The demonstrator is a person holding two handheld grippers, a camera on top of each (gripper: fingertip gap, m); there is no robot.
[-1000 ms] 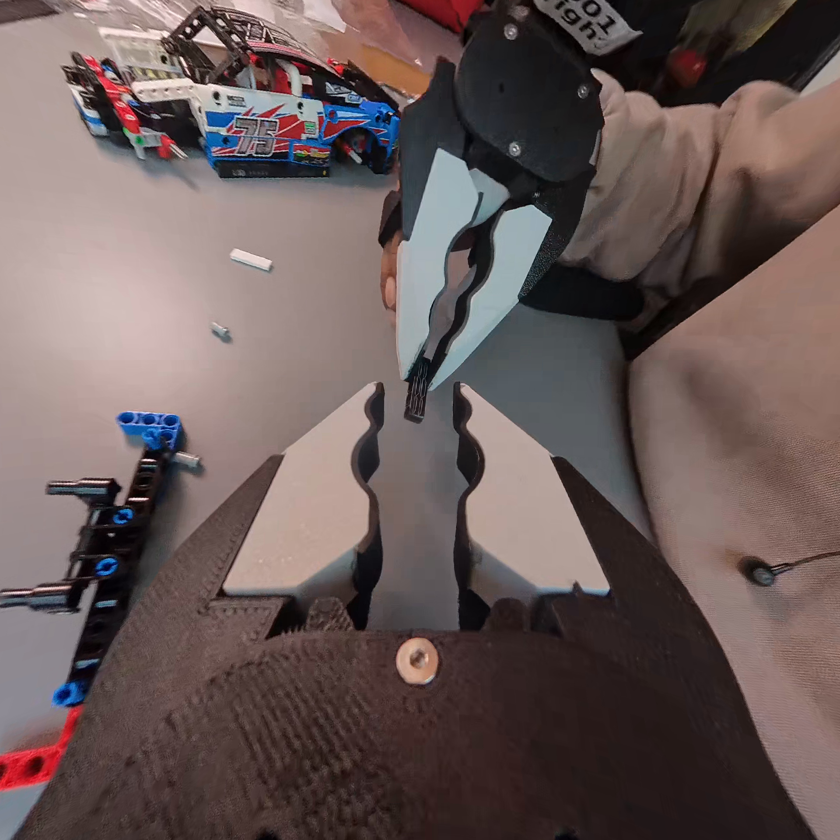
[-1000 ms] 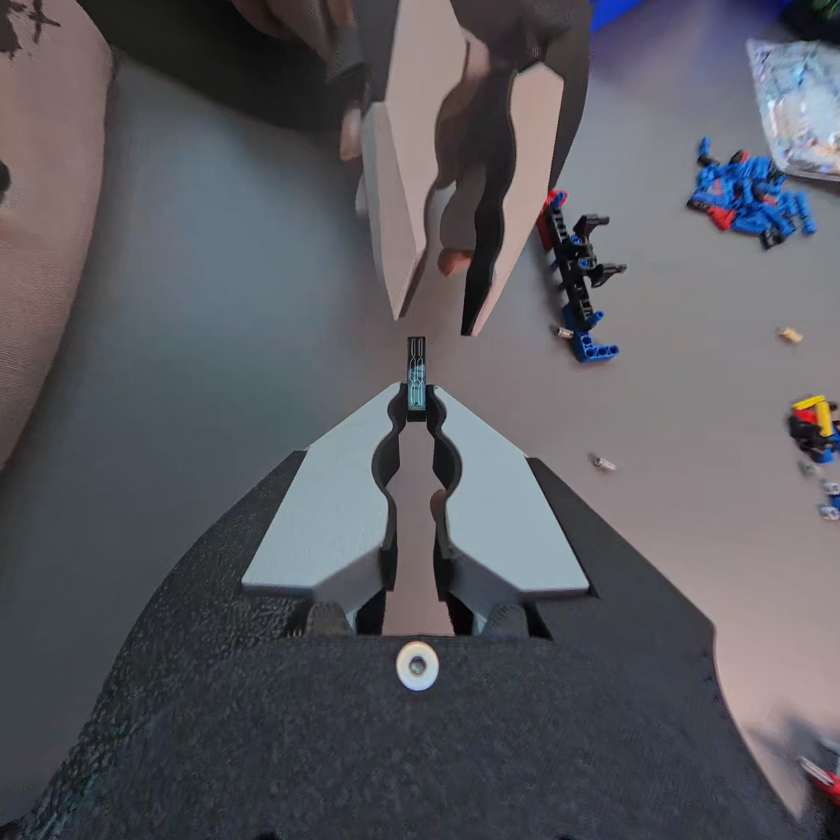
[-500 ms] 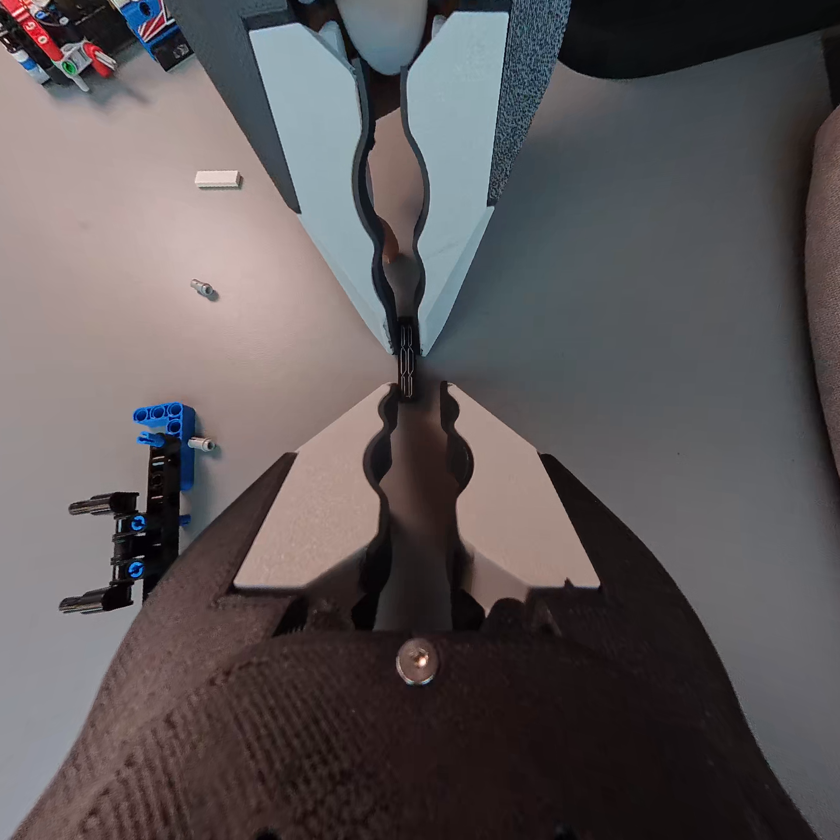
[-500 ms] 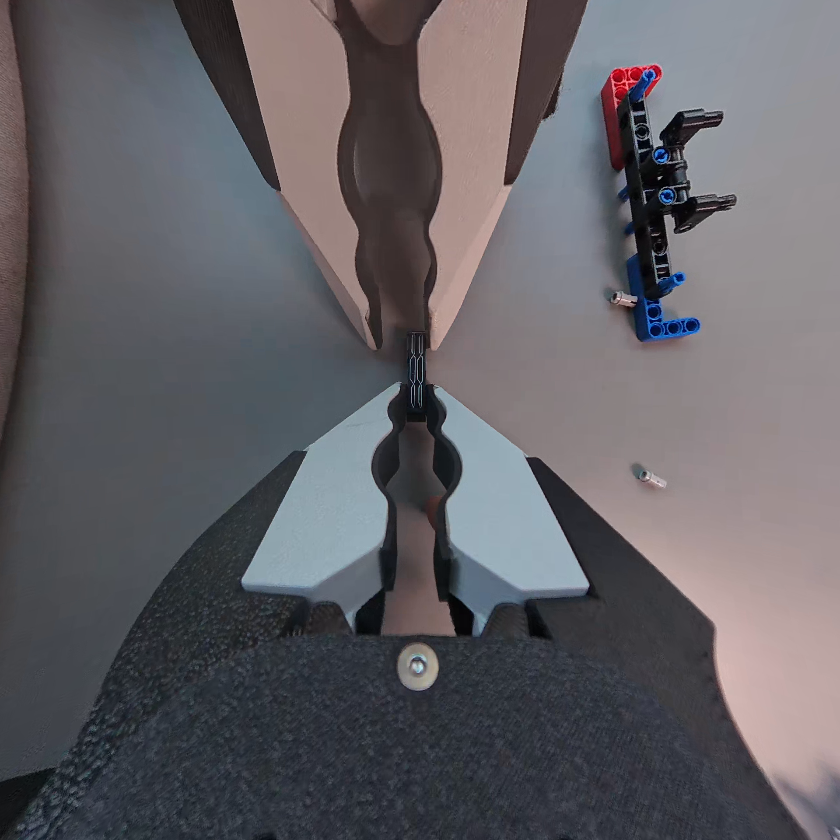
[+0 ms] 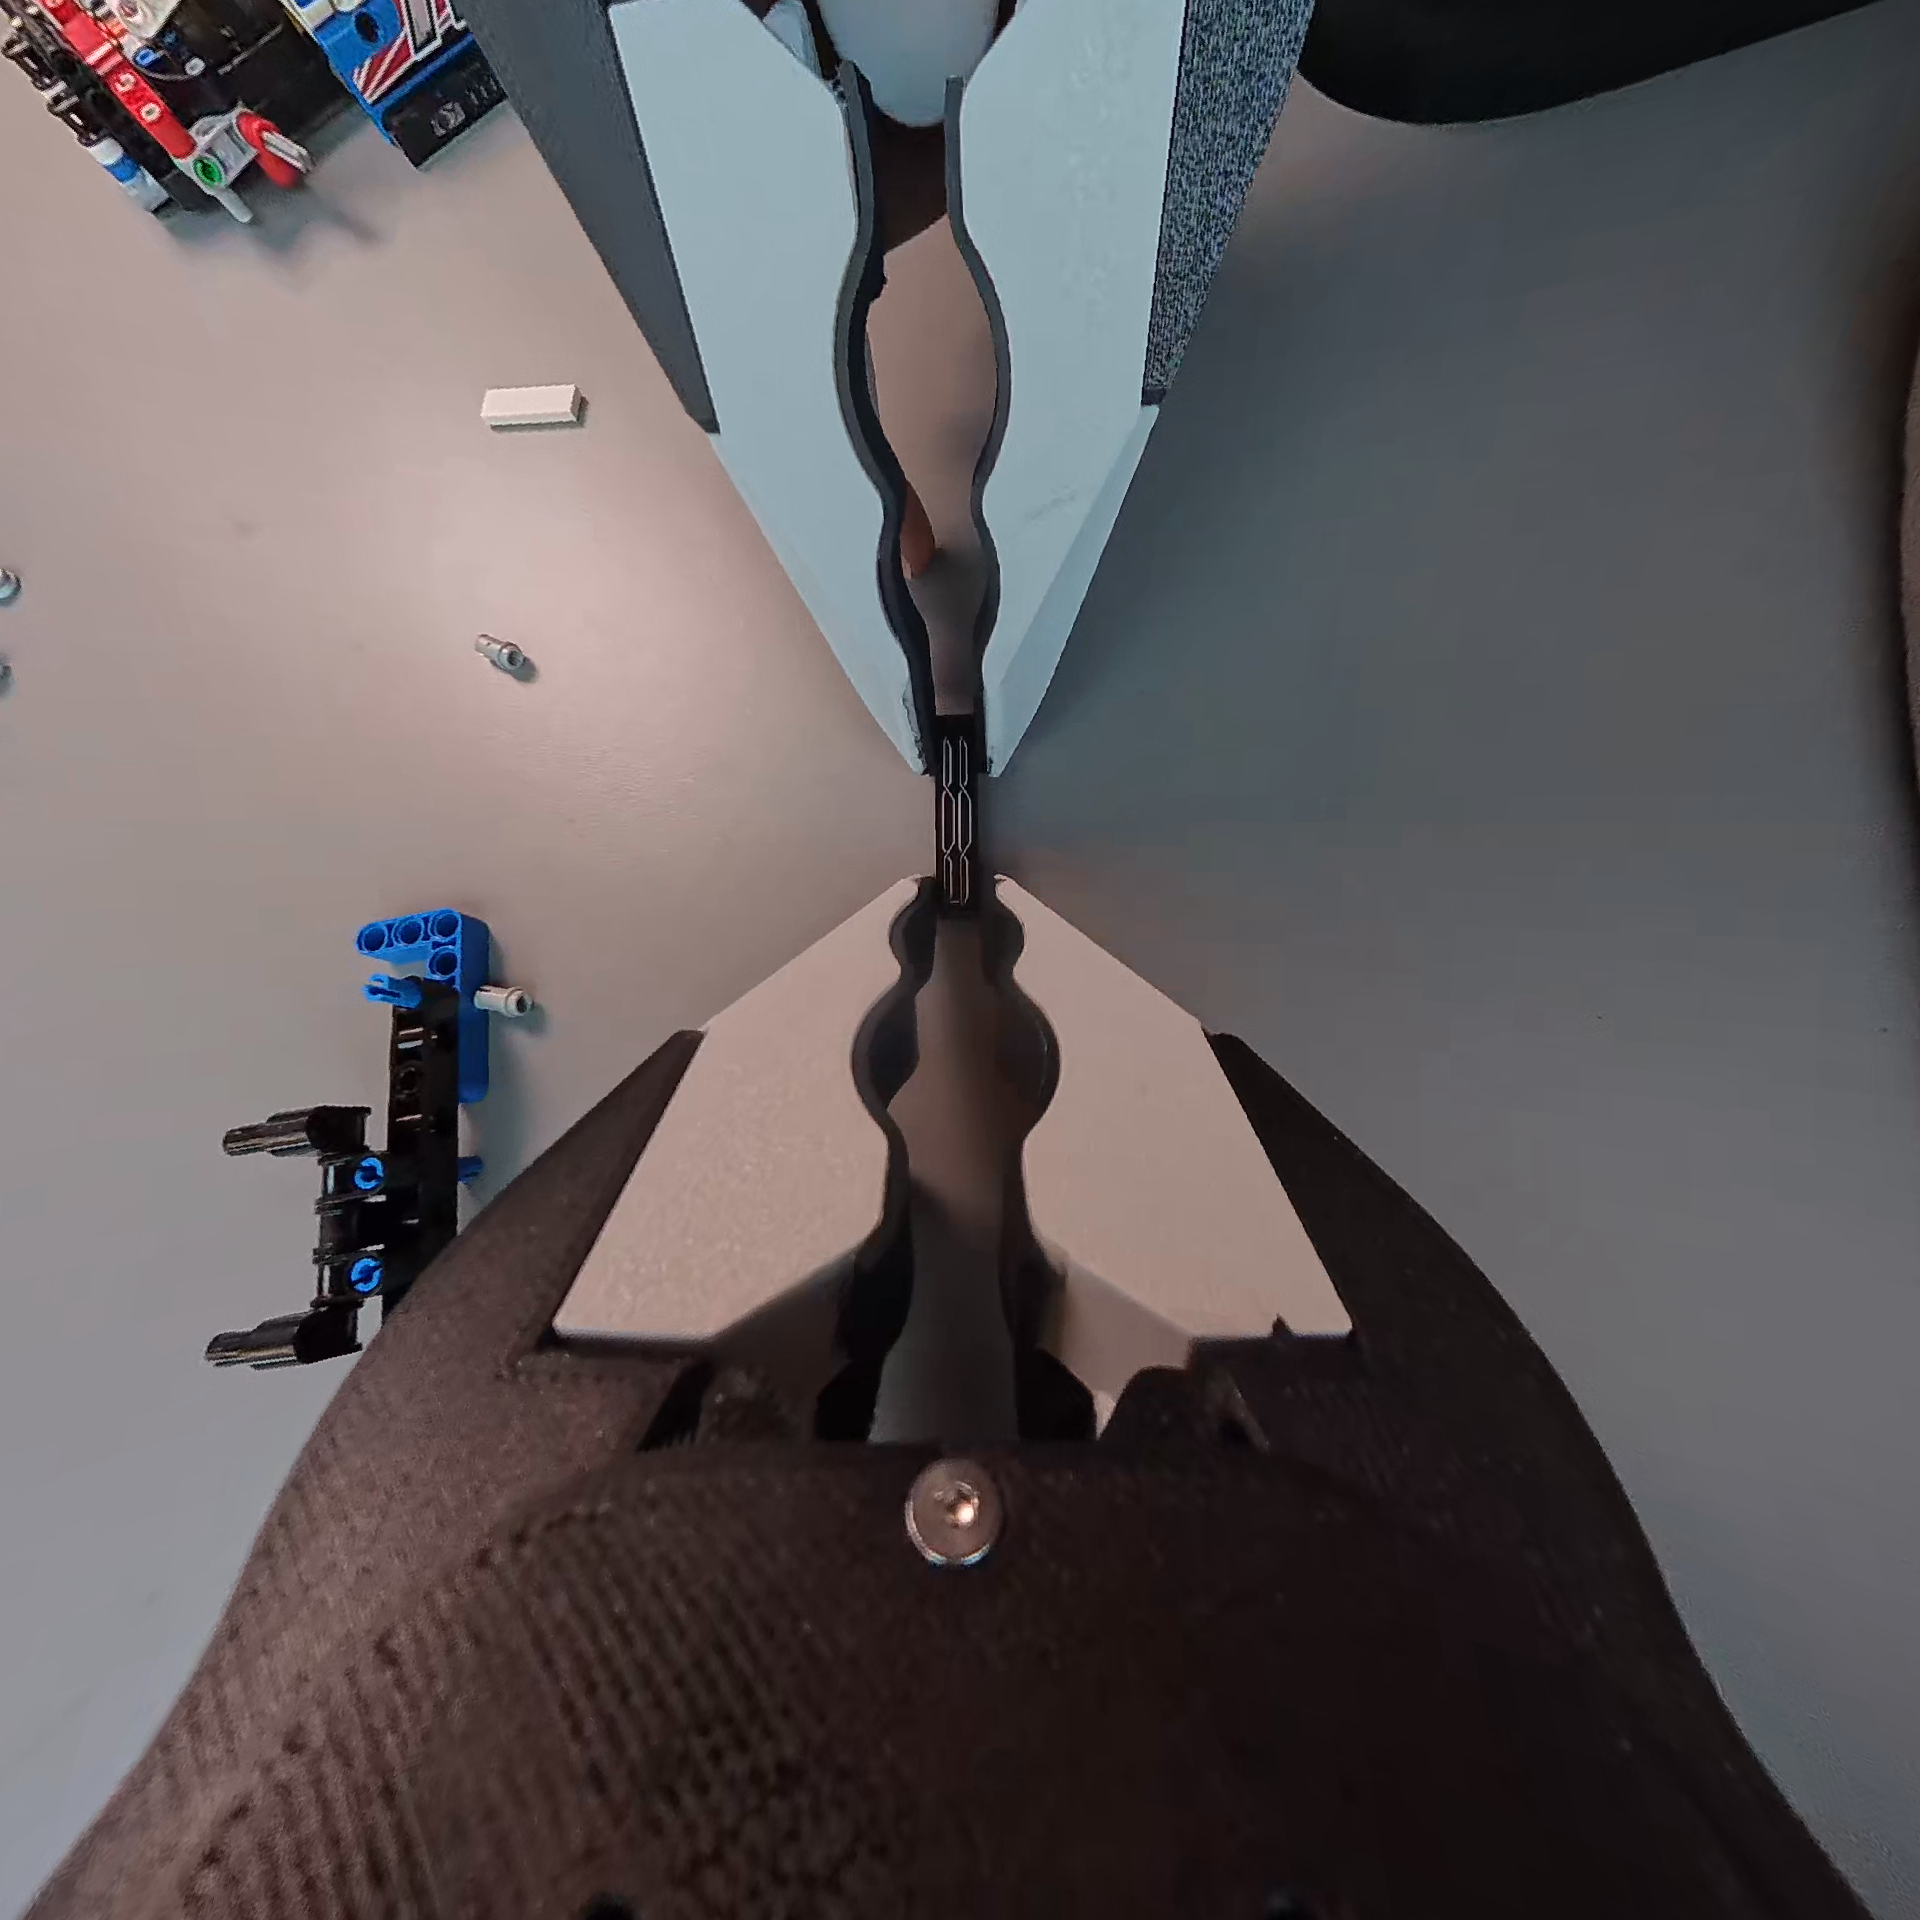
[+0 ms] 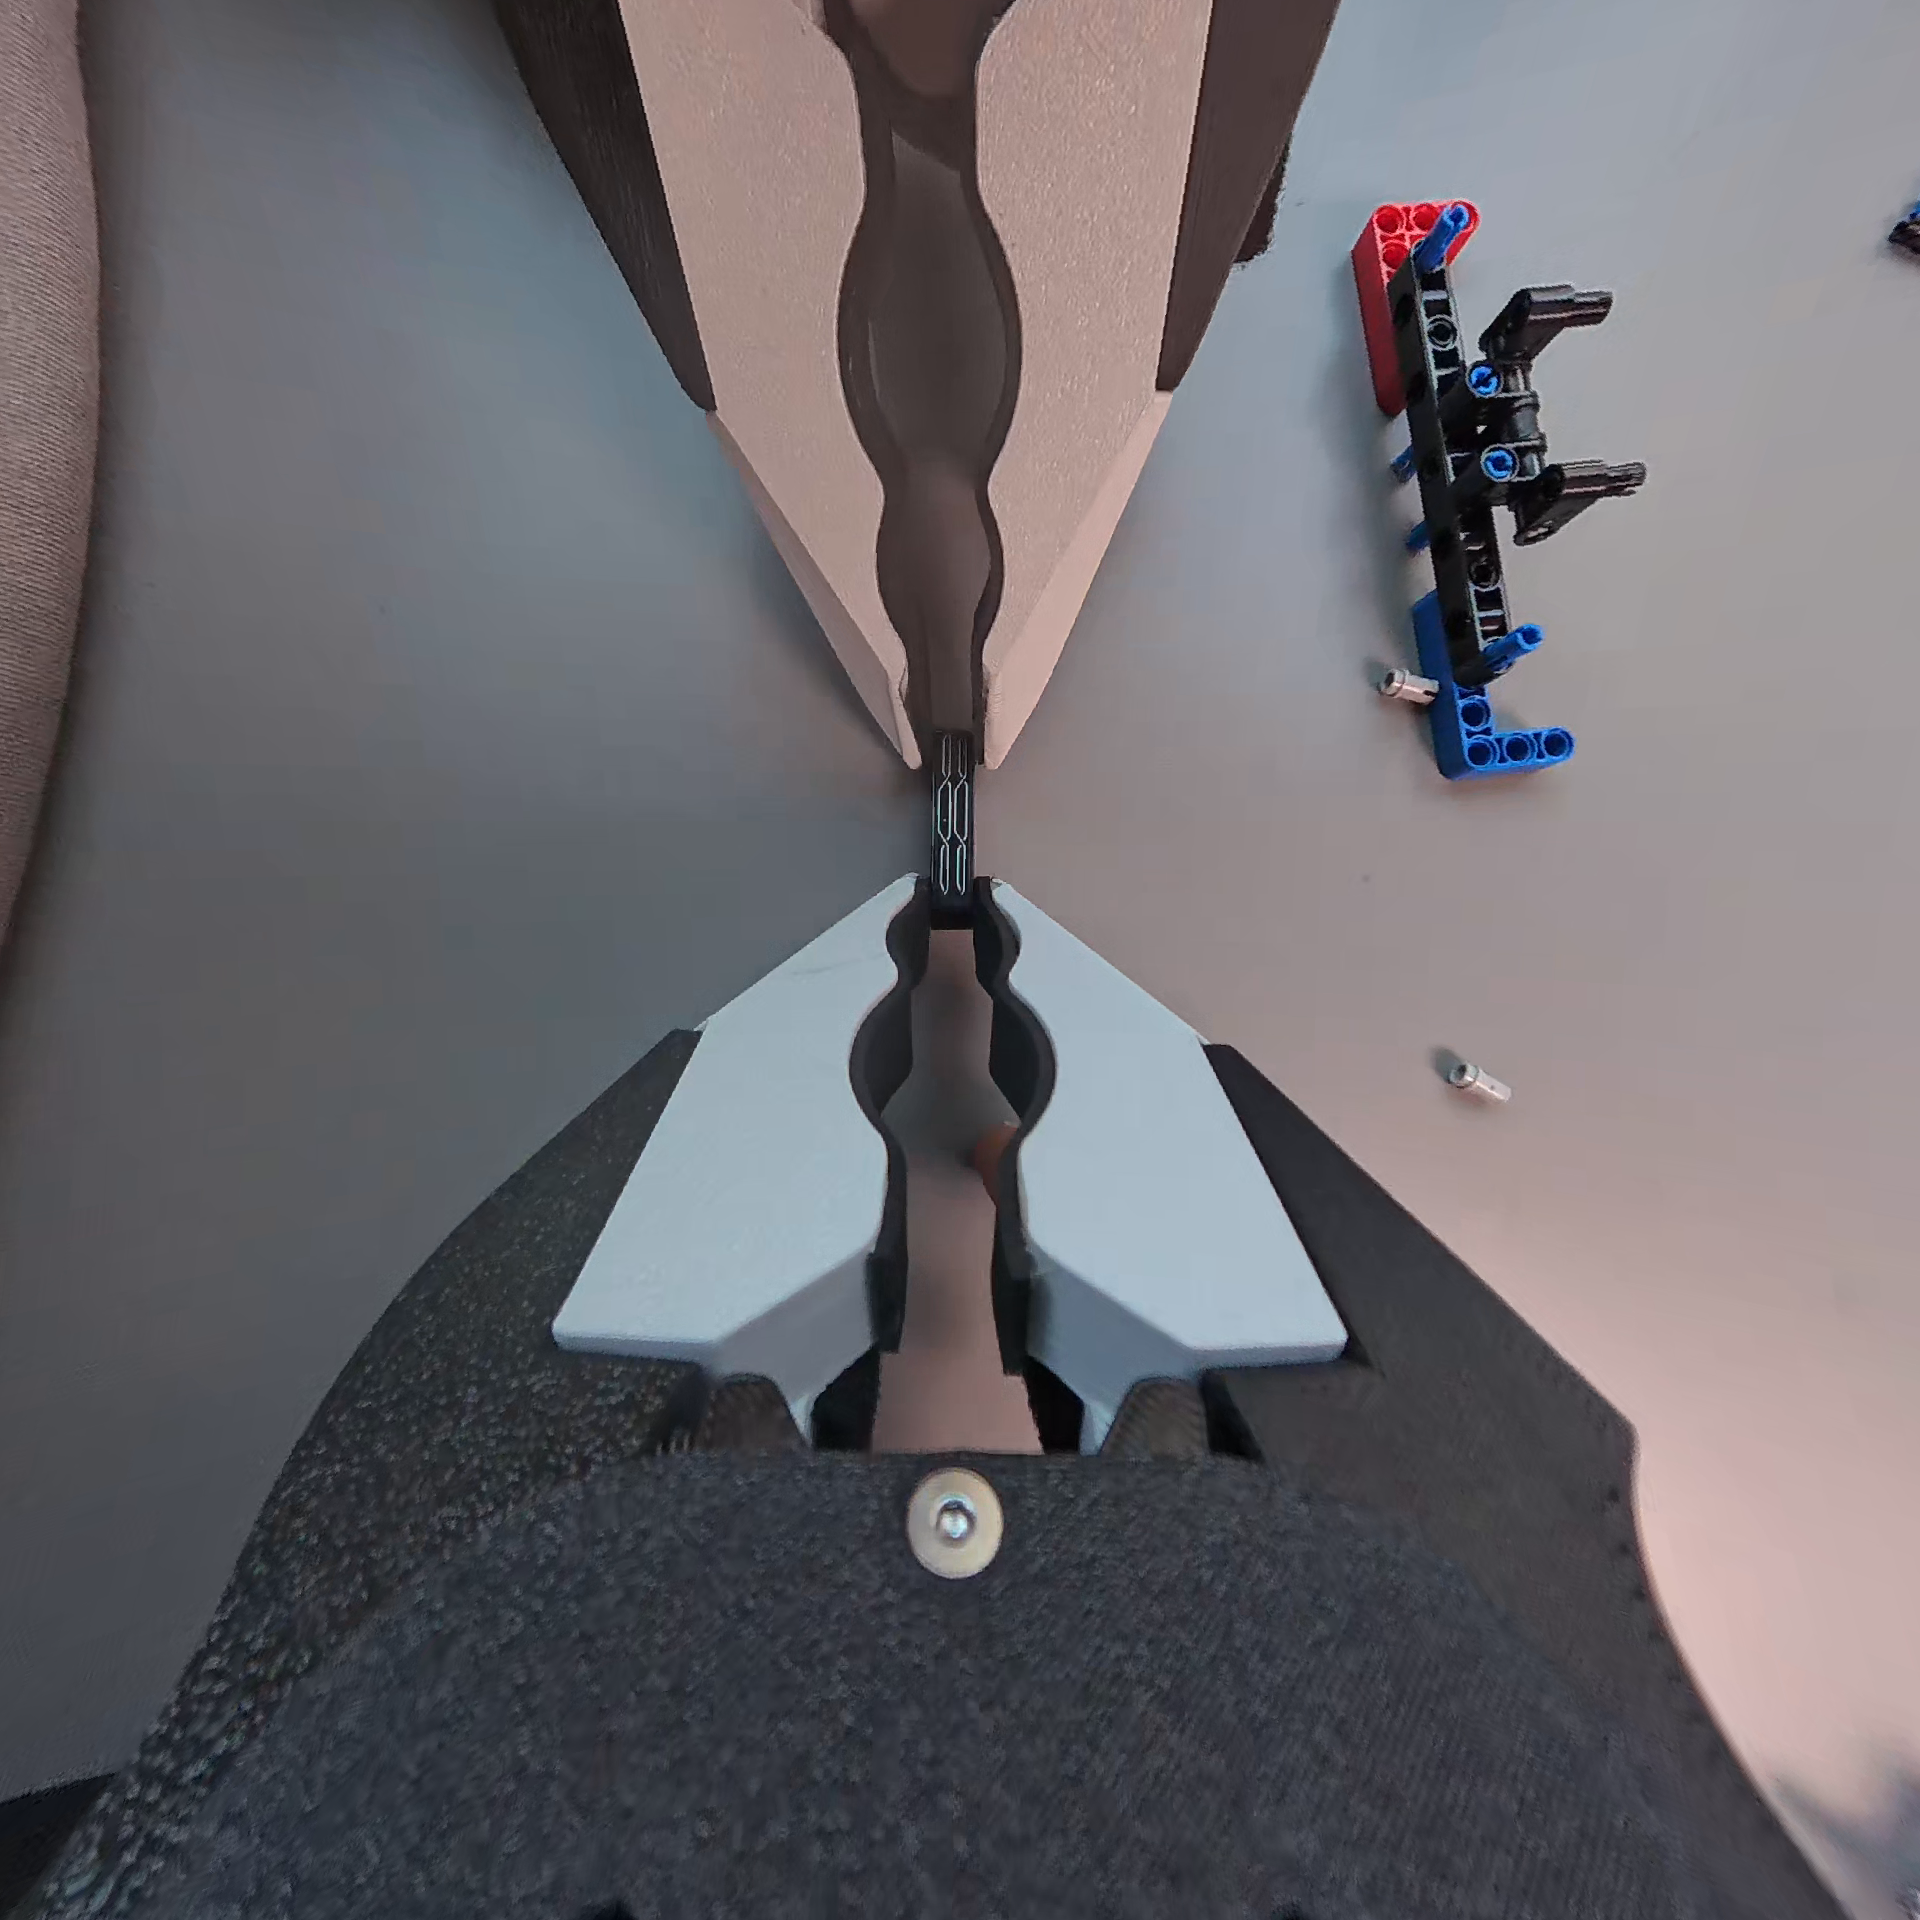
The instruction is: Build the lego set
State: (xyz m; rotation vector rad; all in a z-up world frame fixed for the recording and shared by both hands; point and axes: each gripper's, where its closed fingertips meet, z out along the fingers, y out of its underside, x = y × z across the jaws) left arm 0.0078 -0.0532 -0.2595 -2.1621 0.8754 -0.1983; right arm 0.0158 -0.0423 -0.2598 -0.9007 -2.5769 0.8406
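Observation:
A small thin black lego piece (image 5: 956, 821) is held in the air between both grippers, which face each other tip to tip above the grey table (image 5: 1455, 831). My left gripper (image 5: 956, 896) is shut on its near end in the left wrist view. My right gripper (image 5: 956, 750) grips the other end. In the right wrist view the piece (image 6: 952, 821) sits in my right gripper (image 6: 954, 896), and the left gripper (image 6: 948, 750) closes on its far end. A black beam assembly (image 5: 410, 1132) with blue and red parts lies on the table; it also shows in the right wrist view (image 6: 1470, 499).
A partly built race car (image 5: 208, 94) stands at the far left. A white tile (image 5: 530, 405) and a loose grey pin (image 5: 504, 655) lie on the table; another grey pin (image 6: 1403, 684) lies beside the assembly. Beige fabric (image 6: 42, 416) borders the table. The tips of both grippers are at nearly the same place. From either gripper's tips it is about 9 cm to the grey pin (image 6: 1403, 684). It turns up in the left wrist view (image 5: 509, 994) as well.
The two grippers came together tip to tip. My left gripper went from open to shut on the free end of the black piece that my right gripper held all along.

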